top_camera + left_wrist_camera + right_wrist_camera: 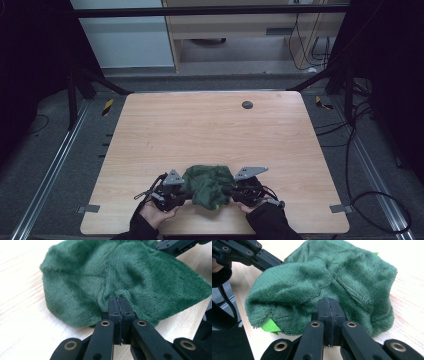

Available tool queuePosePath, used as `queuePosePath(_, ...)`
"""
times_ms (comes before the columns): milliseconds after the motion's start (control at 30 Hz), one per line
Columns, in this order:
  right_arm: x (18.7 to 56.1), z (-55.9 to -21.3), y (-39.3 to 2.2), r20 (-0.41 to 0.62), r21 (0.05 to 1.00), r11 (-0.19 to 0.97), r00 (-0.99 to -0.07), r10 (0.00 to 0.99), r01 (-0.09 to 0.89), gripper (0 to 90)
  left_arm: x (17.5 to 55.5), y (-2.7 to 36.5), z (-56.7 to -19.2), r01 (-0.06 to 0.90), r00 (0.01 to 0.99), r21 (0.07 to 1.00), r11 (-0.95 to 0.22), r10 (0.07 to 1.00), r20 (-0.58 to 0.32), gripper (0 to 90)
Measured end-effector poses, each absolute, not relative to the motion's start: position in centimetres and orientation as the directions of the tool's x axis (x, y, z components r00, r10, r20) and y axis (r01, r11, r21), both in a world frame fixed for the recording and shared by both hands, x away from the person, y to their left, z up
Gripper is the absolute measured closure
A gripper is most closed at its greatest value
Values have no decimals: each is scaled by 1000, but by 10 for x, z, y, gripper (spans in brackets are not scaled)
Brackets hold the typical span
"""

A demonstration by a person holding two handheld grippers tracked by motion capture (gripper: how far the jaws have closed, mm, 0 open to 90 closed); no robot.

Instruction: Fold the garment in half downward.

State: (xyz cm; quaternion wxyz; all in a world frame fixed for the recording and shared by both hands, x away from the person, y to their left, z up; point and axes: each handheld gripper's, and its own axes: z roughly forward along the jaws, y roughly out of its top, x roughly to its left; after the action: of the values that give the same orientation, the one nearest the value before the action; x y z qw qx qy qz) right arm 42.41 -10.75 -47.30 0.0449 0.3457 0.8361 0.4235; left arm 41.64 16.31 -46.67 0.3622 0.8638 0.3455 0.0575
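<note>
A crumpled dark green plush cloth (207,185) lies near the table's front edge, between my two grippers. My left gripper (184,189) touches its left side. In the left gripper view its jaws (119,300) are pressed together, and the plush (120,272) puckers around their tip as if a fold is pinched there. My right gripper (229,190) meets the cloth's right side. Its jaws (329,302) are shut, tips against the plush (324,282); I cannot tell if they pinch it. A light green tab (270,326) pokes out under the cloth.
The wooden table (210,130) has a dark round grommet (247,104) near its far edge. Metal rails and cables run along the floor on both sides. A person's hands (155,214) hold the grippers at the near edge.
</note>
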Motion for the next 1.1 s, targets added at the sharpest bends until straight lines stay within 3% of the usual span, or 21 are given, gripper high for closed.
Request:
queuePosePath(300,426,-477,-107,209,734,412,-756,620,541,900,417,164,-467,557,746,669,-492,650,-145,899)
queuePosePath(600,427,-463,-116,209,778,346,-735,644,525,883,421,179,-450,546,718,720,-429,682,-138,875)
queuePosePath(1100,442,-457,-154,170,810,257,-630,757,528,740,438,216,-446,567,621,741,-359,778,-98,771)
